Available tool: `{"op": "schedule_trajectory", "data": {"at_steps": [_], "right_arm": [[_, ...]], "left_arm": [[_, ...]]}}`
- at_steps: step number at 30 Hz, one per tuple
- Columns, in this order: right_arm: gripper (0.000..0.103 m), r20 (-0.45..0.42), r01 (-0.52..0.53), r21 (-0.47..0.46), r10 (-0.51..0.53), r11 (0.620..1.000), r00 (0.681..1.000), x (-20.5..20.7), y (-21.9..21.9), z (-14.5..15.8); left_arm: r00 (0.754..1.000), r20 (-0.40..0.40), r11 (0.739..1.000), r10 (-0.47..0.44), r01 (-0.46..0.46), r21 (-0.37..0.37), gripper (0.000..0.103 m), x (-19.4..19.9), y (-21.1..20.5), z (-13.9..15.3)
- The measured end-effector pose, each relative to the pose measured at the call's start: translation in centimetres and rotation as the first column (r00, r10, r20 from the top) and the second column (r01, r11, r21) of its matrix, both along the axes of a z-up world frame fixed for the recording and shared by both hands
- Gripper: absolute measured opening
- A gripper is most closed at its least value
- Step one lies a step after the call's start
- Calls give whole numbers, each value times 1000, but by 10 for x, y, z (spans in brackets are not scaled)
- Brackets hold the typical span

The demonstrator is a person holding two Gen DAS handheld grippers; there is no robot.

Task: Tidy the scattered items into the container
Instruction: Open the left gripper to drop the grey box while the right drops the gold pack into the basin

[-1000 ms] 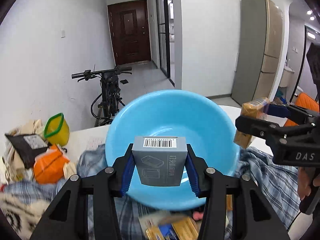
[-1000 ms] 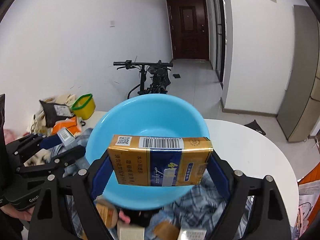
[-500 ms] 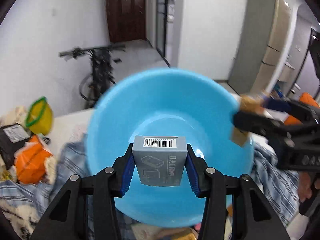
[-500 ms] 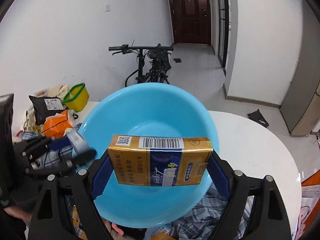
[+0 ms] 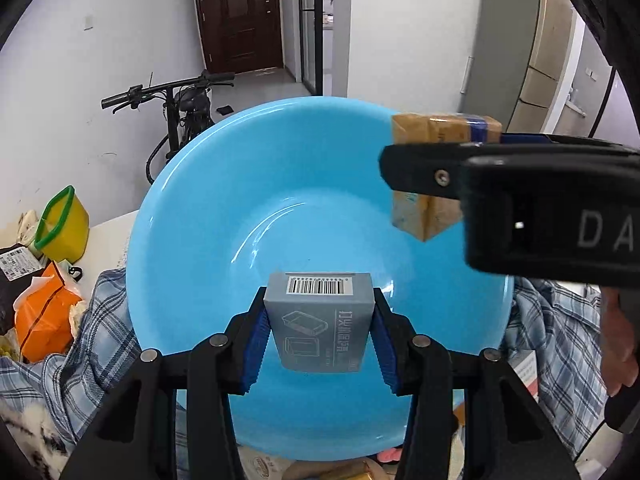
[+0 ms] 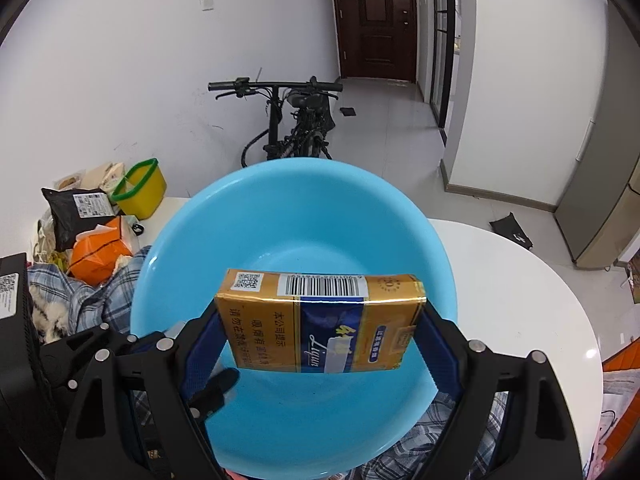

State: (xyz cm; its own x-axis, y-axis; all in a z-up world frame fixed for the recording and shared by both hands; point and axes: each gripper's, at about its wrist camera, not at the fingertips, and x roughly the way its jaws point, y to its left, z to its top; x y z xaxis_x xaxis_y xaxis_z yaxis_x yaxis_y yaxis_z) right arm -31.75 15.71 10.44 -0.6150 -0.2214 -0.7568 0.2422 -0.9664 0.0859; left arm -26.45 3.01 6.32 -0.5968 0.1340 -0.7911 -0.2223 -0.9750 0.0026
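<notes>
A large light-blue basin [image 5: 248,184] [image 6: 304,208] rests on a plaid cloth, nothing inside it. My left gripper [image 5: 320,332] is shut on a small grey box [image 5: 324,328] with a barcode on top, held above the basin's near half. My right gripper [image 6: 320,328] is shut on a yellow-and-blue carton [image 6: 320,320], also held over the basin. In the left wrist view the right gripper [image 5: 416,176] reaches in from the right with the carton [image 5: 432,208] above the basin's right side. In the right wrist view the left gripper's fingers [image 6: 212,392] show at lower left.
The plaid cloth [image 5: 100,320] spreads around the basin on a white round table [image 6: 520,280]. At the left lie an orange bag [image 5: 44,316], a yellow tub with a green rim [image 5: 60,220] and a black parcel [image 6: 76,216]. More small packets [image 5: 344,472] lie at the basin's near edge. A bicycle [image 6: 296,128] stands behind.
Both grippers have moved forward and down over the basin, each still holding its item. The basin fills more of both views, and the right gripper has come closer in the left wrist view.
</notes>
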Motion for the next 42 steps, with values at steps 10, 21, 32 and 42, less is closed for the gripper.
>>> {"op": "schedule_trajectory", "data": {"at_steps": [10,21,32,42], "right_arm": [[85,30,18,-1,-18,1000,999,-8,4,-8],[85,46,-3,2,3,1000,999,-8,-4,-14],[90,111,-18,34,14,999,994,-5,-6,-36],[96,106,6,30,-9,1000,994,-1,3,-31]], "left_arm": [[999,21,999,37,-37,-14,53,-8,-6,-3],[999,15,999,43,-42,-14,70,-3,-8,3],[998,28,998,65,-65,-13,70,-2,-18,-1],[998,20,998,57,-57,-16,70,1,-14,3]]}}
